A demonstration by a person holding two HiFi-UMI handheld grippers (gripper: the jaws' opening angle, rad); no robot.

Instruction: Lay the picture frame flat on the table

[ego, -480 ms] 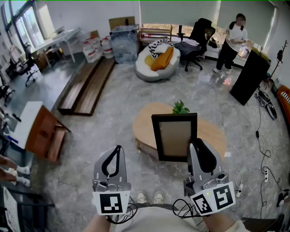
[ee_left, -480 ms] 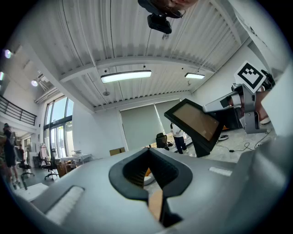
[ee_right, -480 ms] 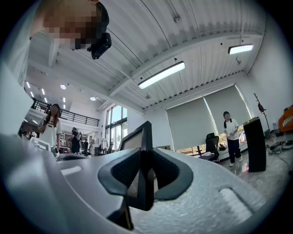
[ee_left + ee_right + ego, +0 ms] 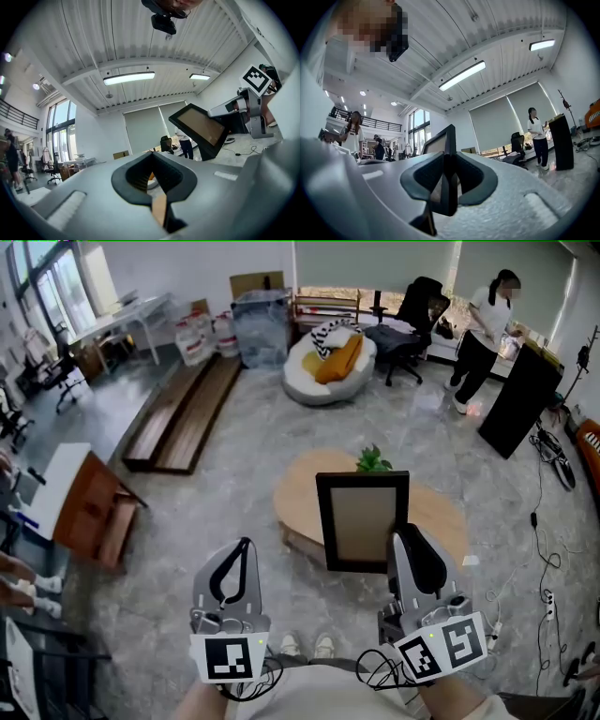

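Observation:
A black picture frame [image 4: 362, 521] with a beige panel stands upright in the air in front of the oval wooden table [image 4: 300, 493]. My right gripper [image 4: 405, 542] is shut on its lower right edge. In the right gripper view the frame's dark edge [image 4: 449, 140] runs straight between the jaws of that gripper [image 4: 445, 183]. My left gripper [image 4: 246, 545] hovers to the left of the frame, apart from it, shut and holding nothing. From the left gripper view the tilted frame [image 4: 201, 125] shows at the right, beyond the closed jaws of the left gripper [image 4: 154, 180].
A small green plant [image 4: 373, 462] stands on the table behind the frame. On the floor beyond are a white beanbag [image 4: 326, 371], long wooden planks [image 4: 178, 413], a black cabinet [image 4: 520, 399] and a person [image 4: 483, 334]. Cables [image 4: 544, 559] trail at the right.
The frame and both grippers stay almost where they were. The person at the back right has taken a step.

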